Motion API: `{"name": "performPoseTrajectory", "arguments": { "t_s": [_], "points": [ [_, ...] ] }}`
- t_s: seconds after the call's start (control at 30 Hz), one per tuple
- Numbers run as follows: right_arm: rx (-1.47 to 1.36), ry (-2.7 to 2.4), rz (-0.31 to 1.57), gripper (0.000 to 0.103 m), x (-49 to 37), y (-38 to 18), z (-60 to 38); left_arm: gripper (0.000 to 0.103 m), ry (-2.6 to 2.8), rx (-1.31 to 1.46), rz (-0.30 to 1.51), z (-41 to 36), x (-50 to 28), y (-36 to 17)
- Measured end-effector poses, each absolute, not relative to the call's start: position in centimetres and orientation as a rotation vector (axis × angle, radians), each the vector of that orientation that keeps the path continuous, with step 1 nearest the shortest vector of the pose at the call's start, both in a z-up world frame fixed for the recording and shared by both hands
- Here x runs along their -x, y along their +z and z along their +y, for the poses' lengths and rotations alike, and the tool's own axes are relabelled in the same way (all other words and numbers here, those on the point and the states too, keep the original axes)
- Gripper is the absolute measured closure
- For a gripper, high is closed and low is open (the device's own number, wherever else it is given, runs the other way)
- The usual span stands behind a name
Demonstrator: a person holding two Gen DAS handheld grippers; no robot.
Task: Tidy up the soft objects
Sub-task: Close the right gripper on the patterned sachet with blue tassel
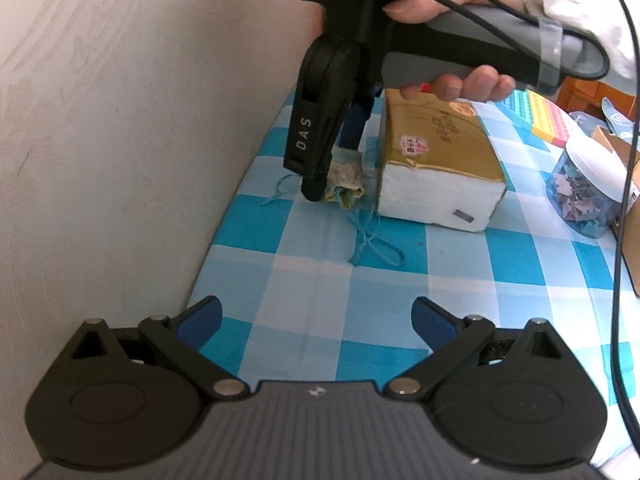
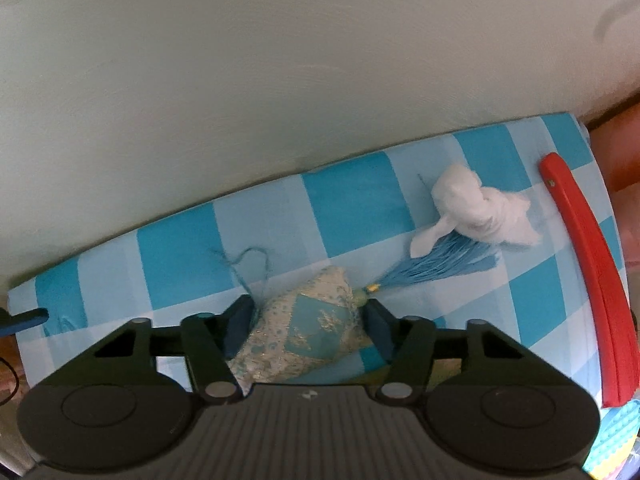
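A small embroidered blue and cream sachet (image 2: 304, 332) lies on the blue checked tablecloth (image 2: 352, 216), its blue tassel (image 2: 440, 260) trailing right. My right gripper (image 2: 308, 314) points down over it, and both pads press the sachet's sides. In the left wrist view the same sachet (image 1: 346, 184) shows under the right gripper (image 1: 334, 178), held by a person's hand (image 1: 452, 80); loose blue threads spread on the cloth below. A crumpled white cloth (image 2: 476, 204) lies beyond the tassel. My left gripper (image 1: 318, 314) hovers open over the tablecloth, nothing between its fingers.
A gold and white tissue pack (image 1: 436, 164) sits right beside the sachet. A clear jar of small clips (image 1: 588, 188), a cardboard box (image 1: 634, 240) and a colourful bubble mat (image 1: 536, 112) stand at right. A red strip (image 2: 588, 272) lies along the table's edge. A wall (image 1: 120, 120) bounds the left.
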State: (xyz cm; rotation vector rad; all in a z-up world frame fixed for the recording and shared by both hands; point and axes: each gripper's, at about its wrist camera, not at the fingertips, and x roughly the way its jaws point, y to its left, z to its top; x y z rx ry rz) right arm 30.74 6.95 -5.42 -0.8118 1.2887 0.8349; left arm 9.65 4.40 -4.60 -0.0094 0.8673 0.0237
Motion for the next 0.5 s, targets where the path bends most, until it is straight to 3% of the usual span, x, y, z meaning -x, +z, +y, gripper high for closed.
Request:
{"name": "performPoseTrajectory", "arguments": {
  "t_s": [0.13,0.5],
  "points": [
    [0.806,0.841,1.275,0.051,-29.8,-5.0,7.0,0.002,0.023,0.003,0.867,4.2,-9.6,-4.5],
    [0.721,0.852,1.248,0.056,-27.4,-2.2,5.7,0.002,0.043,-0.026,0.876,4.2,-8.9,-4.5]
  ]
}}
